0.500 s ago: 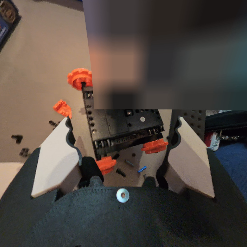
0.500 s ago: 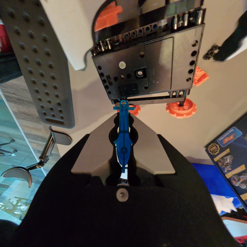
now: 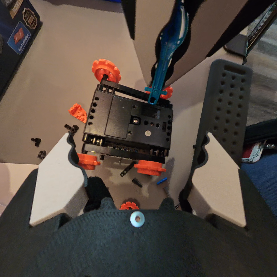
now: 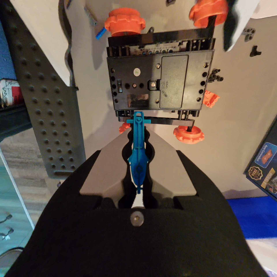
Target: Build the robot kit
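Right gripper (image 4: pixel 137 135): clamped tight on a blue plastic tool (image 4: pixel 137 152), whose tip touches the near edge beam of the black block model (image 4: pixel 160 84).
Left gripper (image 3: pixel 137 148): jaws wide apart, gripping nothing, hanging above the model's opposite side.
Model: upside down on the pale table (image 3: pixel 60 75), four orange wheels (image 3: pixel 149 167) attached.
Loose bits: orange panel piece (image 3: pixel 78 112), black pins (image 3: pixel 72 128) and another orange wheel (image 3: pixel 129 206) lie unattached beside it.
Far edge: printed box (image 4: pixel 263 169).
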A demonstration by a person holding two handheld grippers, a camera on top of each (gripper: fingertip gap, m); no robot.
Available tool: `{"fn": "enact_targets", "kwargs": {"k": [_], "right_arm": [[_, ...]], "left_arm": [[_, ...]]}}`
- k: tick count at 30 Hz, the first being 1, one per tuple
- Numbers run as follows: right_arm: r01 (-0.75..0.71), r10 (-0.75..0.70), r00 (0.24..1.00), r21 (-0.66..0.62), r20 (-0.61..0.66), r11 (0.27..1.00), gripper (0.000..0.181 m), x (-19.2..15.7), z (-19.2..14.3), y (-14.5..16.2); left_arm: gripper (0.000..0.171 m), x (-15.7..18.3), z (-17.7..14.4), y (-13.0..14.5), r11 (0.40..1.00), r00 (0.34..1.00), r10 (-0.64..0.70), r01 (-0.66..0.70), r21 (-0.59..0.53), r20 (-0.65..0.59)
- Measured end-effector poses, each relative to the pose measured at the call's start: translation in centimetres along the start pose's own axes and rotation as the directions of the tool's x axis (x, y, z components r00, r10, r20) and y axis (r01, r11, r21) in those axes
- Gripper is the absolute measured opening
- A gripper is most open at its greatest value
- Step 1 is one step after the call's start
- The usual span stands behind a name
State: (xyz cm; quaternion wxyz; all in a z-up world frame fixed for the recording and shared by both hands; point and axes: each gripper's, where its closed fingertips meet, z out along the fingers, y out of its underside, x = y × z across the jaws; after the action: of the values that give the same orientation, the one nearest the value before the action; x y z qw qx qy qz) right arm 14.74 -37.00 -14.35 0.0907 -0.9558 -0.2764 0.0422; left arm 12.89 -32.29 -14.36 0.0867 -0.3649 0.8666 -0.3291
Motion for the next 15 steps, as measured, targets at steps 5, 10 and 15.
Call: {"fn": "enact_targets", "kwargs": {"k": [5, 10, 15], "right_arm": [[-0.056, 0.058, 0.998, 0.07, -0.034, 0.996, 0.008, 0.4, 0.5, -0.1], [-0.045, 0.048, 0.997, 0.055, -0.053, 0.997, 0.008, 0.1, 0.9, 0.1], [0.04, -0.042, 0.997, -0.02, -0.068, 0.999, 0.008, 0.2, 0.9, 0.5]], "left_arm": [[0.151, -1.7, 0.9, 0.8, 0.994, 0.995, 0.081, -0.077, -0.083, 0.051], [0.156, -2.7, 2.1, 1.5, 0.992, 0.993, 0.09, -0.084, -0.093, 0.071], [0.157, -2.6, 2.5, 1.1, 0.995, 0.995, 0.084, -0.082, -0.05, 0.044]]}}
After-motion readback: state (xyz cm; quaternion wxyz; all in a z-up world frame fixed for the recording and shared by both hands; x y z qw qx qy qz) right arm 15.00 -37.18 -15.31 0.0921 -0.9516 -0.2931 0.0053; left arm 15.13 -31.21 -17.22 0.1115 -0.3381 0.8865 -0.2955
